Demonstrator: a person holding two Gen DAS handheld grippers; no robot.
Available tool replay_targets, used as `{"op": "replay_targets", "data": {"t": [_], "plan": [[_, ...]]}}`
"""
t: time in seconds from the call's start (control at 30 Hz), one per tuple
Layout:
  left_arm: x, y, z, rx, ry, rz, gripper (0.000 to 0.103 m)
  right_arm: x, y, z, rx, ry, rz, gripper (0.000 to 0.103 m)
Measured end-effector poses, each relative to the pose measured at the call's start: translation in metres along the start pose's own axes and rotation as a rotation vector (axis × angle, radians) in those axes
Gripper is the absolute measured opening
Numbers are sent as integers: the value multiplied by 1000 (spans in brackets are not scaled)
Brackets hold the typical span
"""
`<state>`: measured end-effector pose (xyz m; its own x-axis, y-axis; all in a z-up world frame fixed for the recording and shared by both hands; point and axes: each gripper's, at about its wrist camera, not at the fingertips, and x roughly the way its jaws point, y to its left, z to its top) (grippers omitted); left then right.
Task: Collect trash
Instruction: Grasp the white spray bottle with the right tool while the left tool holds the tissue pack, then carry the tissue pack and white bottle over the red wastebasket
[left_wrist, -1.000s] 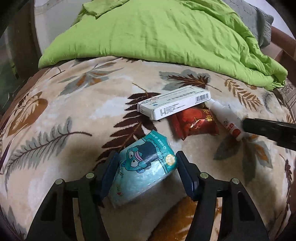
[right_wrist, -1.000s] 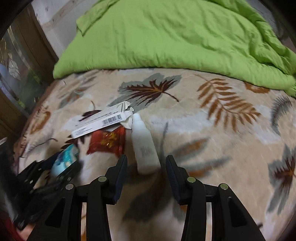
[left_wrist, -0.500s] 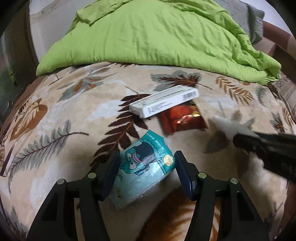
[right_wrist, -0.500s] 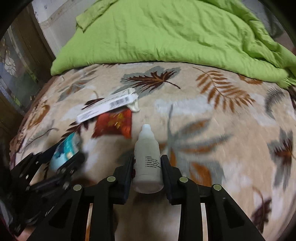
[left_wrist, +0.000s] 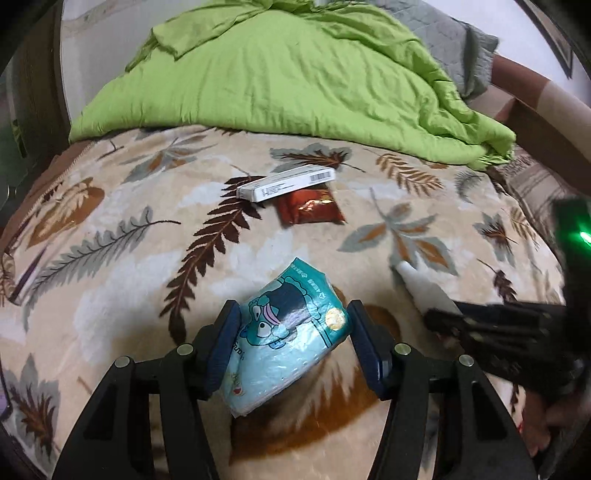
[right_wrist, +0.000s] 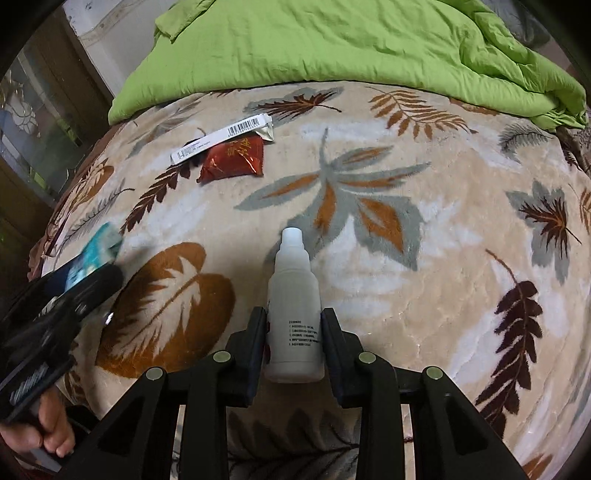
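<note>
My left gripper (left_wrist: 291, 325) is shut on a teal tissue pack (left_wrist: 284, 339) with a cartoon print, held tilted above the leaf-patterned blanket (left_wrist: 110, 229). In the right wrist view my right gripper (right_wrist: 293, 328) is shut on a white plastic bottle (right_wrist: 293, 295), cap pointing away, lifted off the blanket. That bottle (left_wrist: 421, 288) and the right gripper (left_wrist: 498, 328) also show at the right of the left wrist view. A long white box (left_wrist: 286, 182) with a barcode and a red foil packet (left_wrist: 310, 208) lie together farther back on the bed.
A crumpled green duvet (left_wrist: 295, 81) covers the far part of the bed. A grey pillow (left_wrist: 454, 48) lies at the back right, a cardboard box (left_wrist: 546, 122) to the right. Dark wooden furniture (right_wrist: 48, 122) stands at the left. A hand (right_wrist: 51, 432) holds the left gripper.
The right gripper shut on the white bottle and lifted it off the blanket. Both grippers drew back from the box and red packet, the left carrying the tissue pack.
</note>
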<state>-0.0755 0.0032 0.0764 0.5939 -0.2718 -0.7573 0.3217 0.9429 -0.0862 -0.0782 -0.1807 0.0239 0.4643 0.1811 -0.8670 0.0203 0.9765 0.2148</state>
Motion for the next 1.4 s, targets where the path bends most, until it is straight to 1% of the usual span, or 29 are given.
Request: {"op": "replay_targets", "data": {"t": [0.07,0.17,0.3,0.5,0.63,0.73,1.07,1.4], "plan": [[-7,-5,-5,15,-8,8,59,7,0,0,6,28,0,33],[-12,-10,-11,24,-12,20,59,7,-1,0,12,27,0,32],[-17,-11,-18,26,-15,41,59,-10,1,-3,6,-42,-35,31],[-22,-12,-24,34,-37,77,59,-48,10,-19,8,-175,-83,31],[-27,-18,-26,54,-67,110,59,-61,21,-35,5,-226,-97,31],[-30,-18,-26,53,-76,113,59,-69,23,-44,6,-261,-110,31],[-39,-18,-34,62,-112,147,59,-76,23,-56,13,-279,-126,32],[-38,-18,-37,61,-115,151,59,-69,18,-54,42,-246,-124,32]]}}
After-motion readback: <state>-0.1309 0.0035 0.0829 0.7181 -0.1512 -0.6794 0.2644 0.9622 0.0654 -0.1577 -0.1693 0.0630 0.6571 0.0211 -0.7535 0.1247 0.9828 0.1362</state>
